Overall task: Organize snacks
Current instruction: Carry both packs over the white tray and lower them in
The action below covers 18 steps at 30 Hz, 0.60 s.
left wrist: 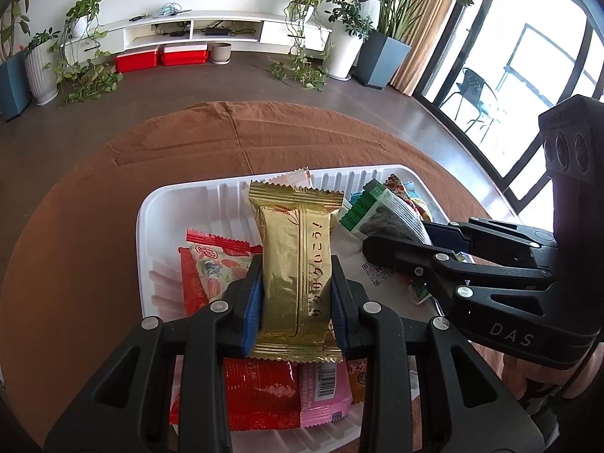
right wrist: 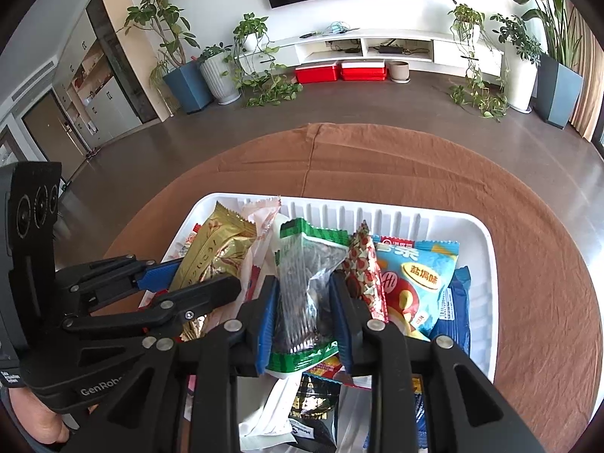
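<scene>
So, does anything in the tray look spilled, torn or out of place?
Nothing looks spilled or torn. The snacks lie loosely piled in the white tray; the gold packet and the green-edged clear packet stand up only because the fingers hold them.

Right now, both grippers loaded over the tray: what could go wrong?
1. The left gripper and right gripper work close together, so they could collide.
2. The gold packet and the clear green-edged packet are pinched only near one end and may slip.
3. The white tray is crowded; loose packets may snag.
</scene>
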Each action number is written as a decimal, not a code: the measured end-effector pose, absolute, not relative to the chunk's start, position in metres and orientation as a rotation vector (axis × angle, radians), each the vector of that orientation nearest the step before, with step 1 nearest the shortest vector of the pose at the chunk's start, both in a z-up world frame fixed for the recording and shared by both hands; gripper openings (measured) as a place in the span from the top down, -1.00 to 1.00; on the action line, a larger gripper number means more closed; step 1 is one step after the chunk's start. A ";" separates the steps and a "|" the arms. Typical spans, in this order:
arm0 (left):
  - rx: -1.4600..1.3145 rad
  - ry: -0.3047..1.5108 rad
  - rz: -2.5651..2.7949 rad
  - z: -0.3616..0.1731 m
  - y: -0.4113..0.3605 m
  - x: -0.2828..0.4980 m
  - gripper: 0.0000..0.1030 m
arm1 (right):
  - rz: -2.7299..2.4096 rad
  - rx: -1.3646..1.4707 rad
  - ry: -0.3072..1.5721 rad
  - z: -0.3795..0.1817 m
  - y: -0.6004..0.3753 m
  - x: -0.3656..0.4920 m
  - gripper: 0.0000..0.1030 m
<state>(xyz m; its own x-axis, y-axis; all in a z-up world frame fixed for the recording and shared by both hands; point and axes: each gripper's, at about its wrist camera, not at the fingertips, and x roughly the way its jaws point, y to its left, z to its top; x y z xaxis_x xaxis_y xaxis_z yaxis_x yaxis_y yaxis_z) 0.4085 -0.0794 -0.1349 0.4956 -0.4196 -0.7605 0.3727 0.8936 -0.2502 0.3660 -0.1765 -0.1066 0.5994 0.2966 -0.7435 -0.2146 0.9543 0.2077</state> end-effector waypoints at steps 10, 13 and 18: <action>-0.050 0.934 -0.475 -0.129 -0.080 0.409 0.41 | 0.288 0.097 0.871 -0.097 -0.174 0.363 0.23; -0.045 0.937 -0.473 -0.128 -0.081 0.407 0.40 | 0.285 0.096 0.867 -0.096 -0.176 0.361 0.21; -0.054 0.932 -0.469 -0.127 -0.081 0.408 0.34 | 0.280 0.093 0.856 -0.093 -0.178 0.360 0.12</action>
<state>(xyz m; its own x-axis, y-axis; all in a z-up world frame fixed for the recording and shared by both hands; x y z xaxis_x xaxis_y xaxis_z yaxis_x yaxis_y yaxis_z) 0.4076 -0.0808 -0.1270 0.5034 -0.4114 -0.7598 0.3655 0.8982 -0.2442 0.3598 -0.1783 -0.0934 0.6214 0.2803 -0.7316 -0.2062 0.9594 0.1925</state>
